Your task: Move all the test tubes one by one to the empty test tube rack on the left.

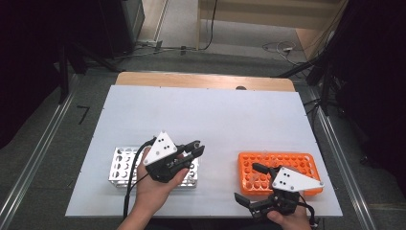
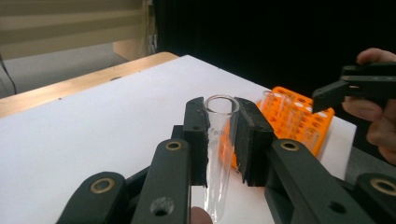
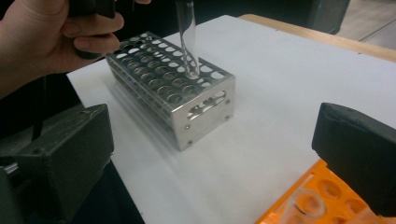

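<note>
A: What is the left gripper carrying?

B: A clear glass test tube, clamped just below its open rim between the two jaw pads, so the long body hangs free underneath. That grip leaves the rounded bottom clear to go into a hole.

A: And where is the tube right now?

B: Over the metal rack, which stands near the front-left part of the white board. In the right gripper view the tube's bottom end sits at or just above a hole in the rack's top plate, near its end; I cannot tell whether it has entered yet. It looks roughly upright, slightly tilted.

A: Is anything else in that rack?

B: The holes I can see look empty.

A: The other rack?

B: The orange rack sits toward the front-right corner of the board. It holds a few clear tubes; I cannot count them exactly.

A: And the right gripper?

B: Its jaws stand wide apart with nothing between them, held beside the orange rack's near-left corner, likely waiting to fetch the next tube.
</note>
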The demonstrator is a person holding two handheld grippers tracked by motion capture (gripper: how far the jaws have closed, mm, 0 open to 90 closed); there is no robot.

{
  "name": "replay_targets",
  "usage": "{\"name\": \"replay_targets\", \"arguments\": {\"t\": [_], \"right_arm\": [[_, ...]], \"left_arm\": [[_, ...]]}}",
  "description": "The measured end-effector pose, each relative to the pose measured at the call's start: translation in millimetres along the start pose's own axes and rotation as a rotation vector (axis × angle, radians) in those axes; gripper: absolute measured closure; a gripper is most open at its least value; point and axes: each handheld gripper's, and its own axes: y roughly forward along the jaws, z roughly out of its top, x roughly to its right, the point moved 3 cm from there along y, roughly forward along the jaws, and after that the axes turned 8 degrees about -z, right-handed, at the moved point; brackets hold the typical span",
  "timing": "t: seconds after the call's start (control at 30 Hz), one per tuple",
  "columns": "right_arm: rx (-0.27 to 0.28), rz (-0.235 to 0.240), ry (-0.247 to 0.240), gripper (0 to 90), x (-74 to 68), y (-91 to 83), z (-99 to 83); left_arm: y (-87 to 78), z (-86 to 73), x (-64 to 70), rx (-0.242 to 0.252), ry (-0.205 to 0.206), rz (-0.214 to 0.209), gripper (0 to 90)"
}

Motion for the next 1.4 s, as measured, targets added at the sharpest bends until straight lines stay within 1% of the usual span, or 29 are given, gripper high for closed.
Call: {"name": "replay_targets", "arguments": {"t": [0.13, 0.33, 0.6, 0.67, 0.8, 0.9, 0.97, 1.03, 1.13, 1.3, 1.4], "right_arm": [[0.003, -0.015, 0.013, 0.0, 7.5, -4.3, -0.6], [0.015, -0.044, 0.027, 0.0, 19.9, -12.4, -1.6], [0.029, -0.078, 0.046, 0.0, 35.6, -24.1, -3.6], [0.030, -0.085, 0.050, 0.0, 39.3, -26.7, -4.5], [0.034, -0.102, 0.061, 0.0, 46.1, -30.9, -5.5], [0.036, -0.113, 0.064, 0.0, 50.0, -32.7, -5.8], [0.036, -0.118, 0.065, 0.0, 51.2, -33.3, -6.0], [0.037, -0.121, 0.065, 0.0, 52.0, -33.7, -6.3], [0.035, -0.125, 0.068, 0.0, 52.8, -34.3, -6.7], [0.036, -0.130, 0.068, 0.0, 54.9, -34.7, -7.3], [0.037, -0.132, 0.068, 0.0, 55.6, -34.9, -7.7]], "left_arm": [[0.6, 2.1, -10.7, 0.005, -0.003, 0.020, 75.5], [5.7, -0.8, -27.9, 0.006, -0.020, 0.047, 75.5], [13.1, -8.3, -39.7, -0.016, -0.026, 0.074, 75.5], [14.4, -10.8, -42.7, -0.024, -0.026, 0.086, 75.5], [17.0, -14.9, -46.3, -0.027, -0.037, 0.097, 75.5], [19.8, -19.0, -47.9, -0.040, -0.035, 0.109, 75.5], [21.7, -21.7, -48.4, -0.050, -0.037, 0.113, 75.5], [23.2, -24.0, -48.8, -0.064, -0.031, 0.118, 75.6], [24.4, -26.0, -48.9, -0.074, -0.041, 0.123, 75.5], [27.2, -29.3, -47.2, -0.106, -0.032, 0.133, 75.5], [28.5, -32.8, -47.2, -0.128, -0.036, 0.133, 75.5]]}}
